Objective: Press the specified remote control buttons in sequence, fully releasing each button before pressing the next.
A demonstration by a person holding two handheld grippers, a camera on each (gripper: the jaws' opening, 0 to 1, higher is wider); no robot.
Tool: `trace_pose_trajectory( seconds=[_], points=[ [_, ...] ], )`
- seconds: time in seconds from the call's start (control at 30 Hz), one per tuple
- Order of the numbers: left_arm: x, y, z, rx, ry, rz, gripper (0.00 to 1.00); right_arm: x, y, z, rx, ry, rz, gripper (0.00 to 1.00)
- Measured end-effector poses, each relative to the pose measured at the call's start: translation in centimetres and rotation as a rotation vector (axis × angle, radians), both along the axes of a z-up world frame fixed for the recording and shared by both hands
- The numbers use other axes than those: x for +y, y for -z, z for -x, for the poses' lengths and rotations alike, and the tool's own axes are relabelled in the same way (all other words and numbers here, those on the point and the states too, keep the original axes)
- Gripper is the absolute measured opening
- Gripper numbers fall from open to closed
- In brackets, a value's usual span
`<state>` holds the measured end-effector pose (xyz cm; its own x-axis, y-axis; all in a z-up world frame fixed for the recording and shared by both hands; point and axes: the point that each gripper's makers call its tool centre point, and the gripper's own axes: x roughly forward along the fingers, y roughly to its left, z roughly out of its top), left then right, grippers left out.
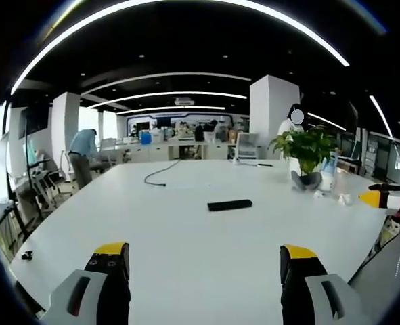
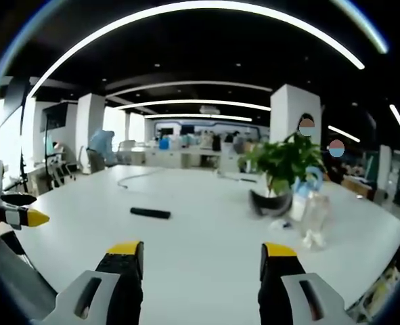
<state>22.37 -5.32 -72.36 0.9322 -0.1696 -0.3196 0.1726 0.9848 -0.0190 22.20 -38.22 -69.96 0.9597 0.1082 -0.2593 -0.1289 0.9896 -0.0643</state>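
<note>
Both grippers, left gripper (image 1: 204,261) and right gripper (image 2: 203,257), hover wide open and empty, with the black remote control (image 1: 229,204) ahead on the white table (image 1: 186,257).

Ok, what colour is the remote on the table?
Black: the remote shows best in the left gripper view, against the white table.

A remote (image 1: 229,204) lies on the table (image 1: 186,250), ahead of both grippers. A potted plant (image 1: 305,157) stands to its right, farther back, a cable (image 1: 160,174) behind it to the left.
</note>
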Motion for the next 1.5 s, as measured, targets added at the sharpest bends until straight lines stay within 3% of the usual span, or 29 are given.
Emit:
trace_pose_trajectory(
  seconds=[0.37, 0.67, 0.9, 1.13, 1.5],
  points=[
    [-0.3, -0.3, 0.0, -0.010, 0.010, 0.022, 0.96, 0.0, 0.2, 0.0, 0.009, -0.002, -0.002, 0.68],
    [-1.6, -0.5, -0.1, -0.009, 0.075, -0.048, 0.95, 0.1, 0.3, 0.0, 0.018, -0.009, 0.008, 0.67],
    [-2.3, -3.1, -2.7, -0.047, 0.139, -0.001, 0.97, 0.1, 0.4, 0.0, 0.019, -0.012, 0.007, 0.68],
    [-2.5, -4.2, -5.0, -0.044, 0.169, 0.005, 0.98, 0.0, 0.5, 0.0, 0.026, -0.005, 0.011, 0.67],
    [-4.0, -6.4, -9.3, -0.088, 0.251, -0.039, 0.98, 0.1, 0.5, -0.1, 0.027, -0.009, 0.012, 0.67]
  ],
)
